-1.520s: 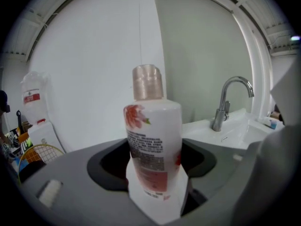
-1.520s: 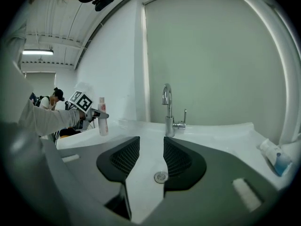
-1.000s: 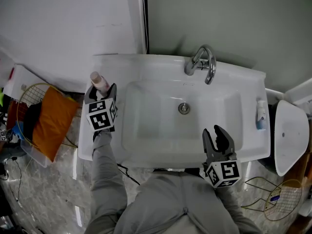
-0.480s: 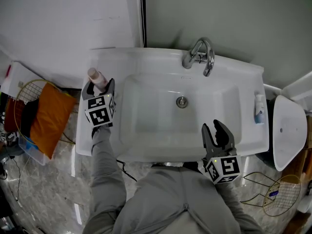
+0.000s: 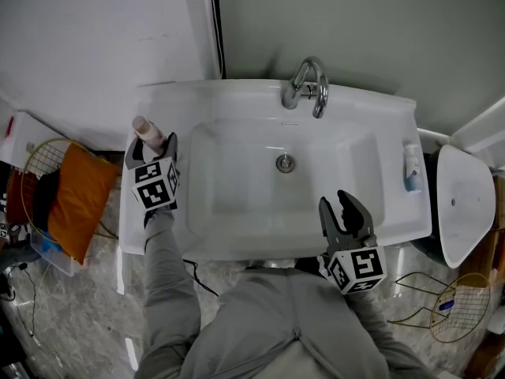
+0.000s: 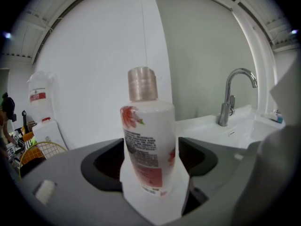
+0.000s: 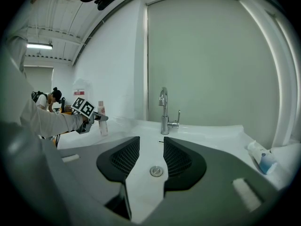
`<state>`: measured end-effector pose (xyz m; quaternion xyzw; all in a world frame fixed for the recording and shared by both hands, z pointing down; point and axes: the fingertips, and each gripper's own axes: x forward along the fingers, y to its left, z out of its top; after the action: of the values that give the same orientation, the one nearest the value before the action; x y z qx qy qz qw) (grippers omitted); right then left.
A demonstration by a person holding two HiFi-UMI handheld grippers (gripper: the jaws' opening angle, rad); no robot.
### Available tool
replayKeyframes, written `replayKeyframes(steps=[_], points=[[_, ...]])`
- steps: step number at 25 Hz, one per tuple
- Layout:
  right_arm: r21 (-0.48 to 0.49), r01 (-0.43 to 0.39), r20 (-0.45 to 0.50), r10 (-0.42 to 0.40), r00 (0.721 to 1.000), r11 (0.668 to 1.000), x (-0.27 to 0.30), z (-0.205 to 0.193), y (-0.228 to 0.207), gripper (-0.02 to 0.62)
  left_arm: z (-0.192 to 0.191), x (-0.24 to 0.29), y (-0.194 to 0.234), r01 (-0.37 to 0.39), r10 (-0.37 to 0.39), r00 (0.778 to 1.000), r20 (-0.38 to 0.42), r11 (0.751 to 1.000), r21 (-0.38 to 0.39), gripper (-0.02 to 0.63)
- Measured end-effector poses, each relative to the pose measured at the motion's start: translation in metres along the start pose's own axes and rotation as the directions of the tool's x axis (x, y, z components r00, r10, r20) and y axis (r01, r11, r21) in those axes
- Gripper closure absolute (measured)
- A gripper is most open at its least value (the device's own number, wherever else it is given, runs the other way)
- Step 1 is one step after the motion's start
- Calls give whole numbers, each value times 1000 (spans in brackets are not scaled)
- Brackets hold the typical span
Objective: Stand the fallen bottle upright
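A white bottle (image 5: 144,127) with a pink cap and a flower label stands upright on the sink's left rim (image 5: 146,212). In the left gripper view the bottle (image 6: 148,140) rises straight between the two dark pads. My left gripper (image 5: 151,142) reaches around its lower body; its jaws have just been opening and the pads no longer look pressed on it. At the front right of the basin my right gripper (image 5: 338,205) hangs open over the edge with nothing between its fingers, and the drain (image 7: 156,171) shows through the gap.
The chrome faucet (image 5: 304,93) stands at the back of the white sink. A small tube (image 5: 411,166) lies on the right rim. A white lidded fixture (image 5: 465,204) sits to the right, and a wire basket with an orange cloth (image 5: 75,200) is on the floor at the left.
The left jaws have spread a little around the upright bottle, which has stayed where it was on the rim. The head view has drifted, so the sink sits slightly further left. The right gripper has barely moved.
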<state>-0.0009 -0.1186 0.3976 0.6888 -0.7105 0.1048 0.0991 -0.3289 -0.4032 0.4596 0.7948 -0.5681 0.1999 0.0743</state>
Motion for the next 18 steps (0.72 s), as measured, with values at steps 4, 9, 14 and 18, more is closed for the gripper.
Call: replayKeyframes(steps=[4,9,14,18], points=[[9,-2,13,2,1000,1000,-3,1,-2,454,3,-12,-5,-1,1,1000,7,1000,4,209],[35,-14,32,13,999,999,-4,0,-5,454,0,-41,-12,-15,15,1000,6,1000,19,201],[63,-9,45,6,999,998,-6,-1,-21,454,-18,-61,-69,82,-80,996,-40,995,54,201],[82,28,54,-32,998,996,-10,-2,-42,454,-9,-69,-154,272,-267,962,-62,956,106,201]])
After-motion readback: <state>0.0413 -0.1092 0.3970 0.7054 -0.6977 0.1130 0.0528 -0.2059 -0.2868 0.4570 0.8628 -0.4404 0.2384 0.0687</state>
